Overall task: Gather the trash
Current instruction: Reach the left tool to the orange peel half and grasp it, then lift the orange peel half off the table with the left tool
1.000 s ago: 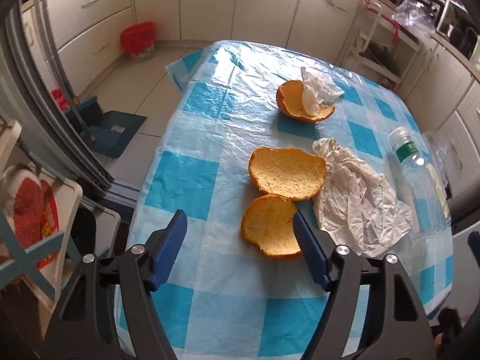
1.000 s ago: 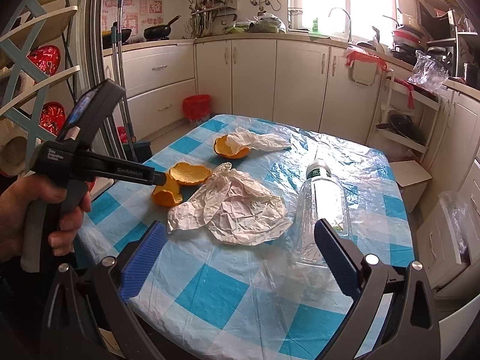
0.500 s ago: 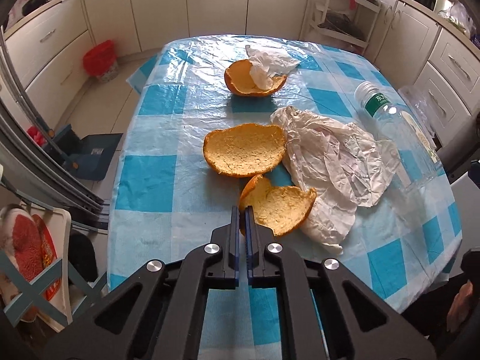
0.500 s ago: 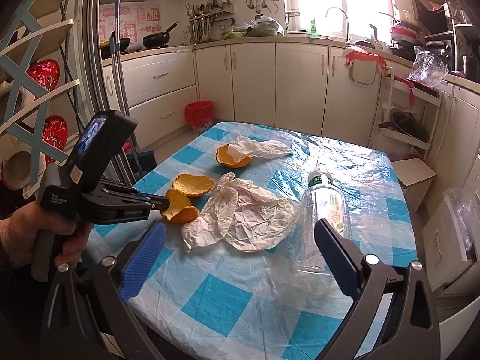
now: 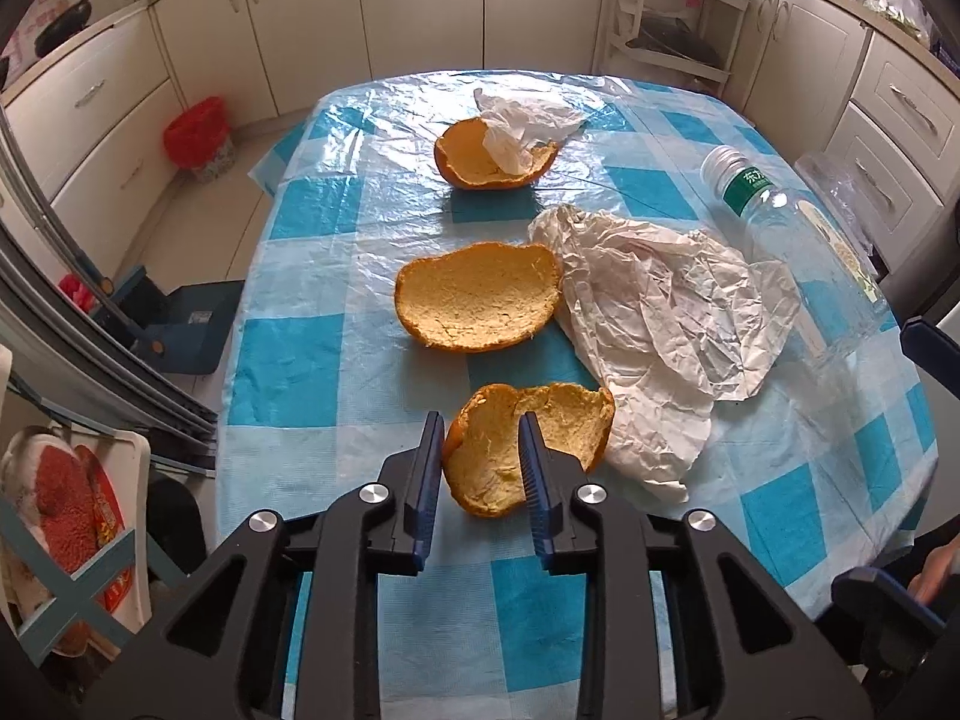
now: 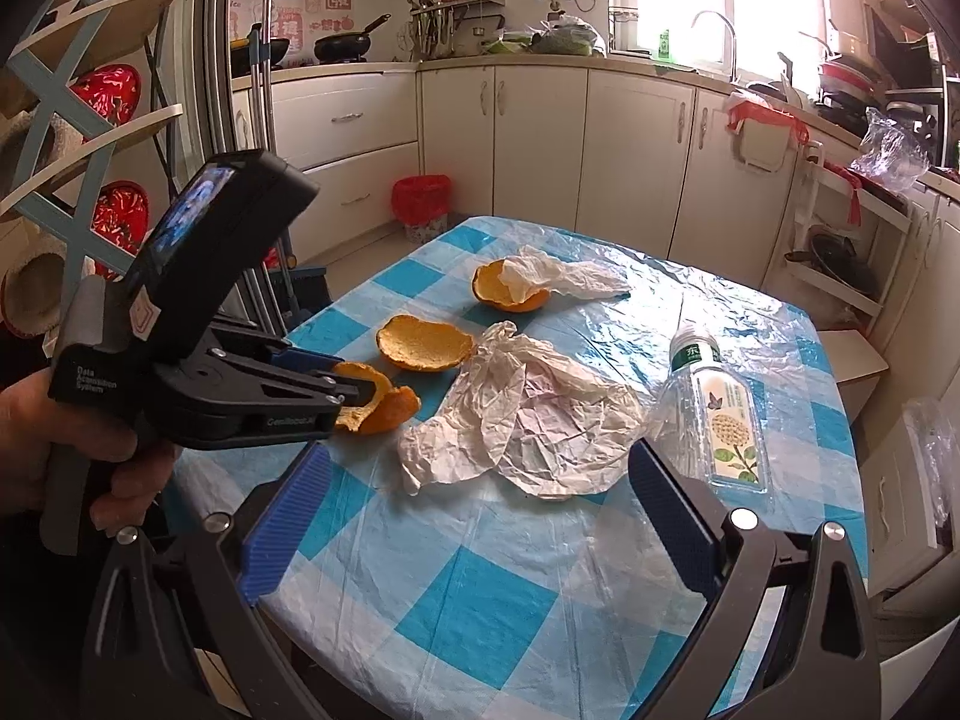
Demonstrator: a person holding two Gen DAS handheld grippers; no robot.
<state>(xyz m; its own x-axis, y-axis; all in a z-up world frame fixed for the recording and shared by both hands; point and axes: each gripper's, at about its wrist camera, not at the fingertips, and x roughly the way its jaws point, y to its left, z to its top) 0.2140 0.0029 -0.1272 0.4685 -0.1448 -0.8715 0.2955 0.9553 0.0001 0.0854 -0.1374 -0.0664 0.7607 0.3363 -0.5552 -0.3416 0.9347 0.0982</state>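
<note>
Orange peel, the curled piece [image 5: 528, 450] nearest to you on the blue-and-white checked plastic tablecloth [image 5: 300, 360], is the trash now in hand. Your left gripper [image 5: 480, 468] stands narrow with one edge of this peel between its blue pads; the jaws have just been opening a little. From the right wrist view the peel seems pinched and tilted up, but I cannot tell if the pads really press on it. Your right gripper [image 6: 474, 510] is wide and holds nothing, near the crumpled white paper [image 6: 528, 414].

Compared with one second ago, the left jaws were wide around the flat peel; half a second ago they were fully closed.

I judge the grasp is not yet sure. Next you should close firmly on the peel edge, lift it, and carry it probably to the red-lined trash bin [image 5: 198, 138] on the floor.
</note>
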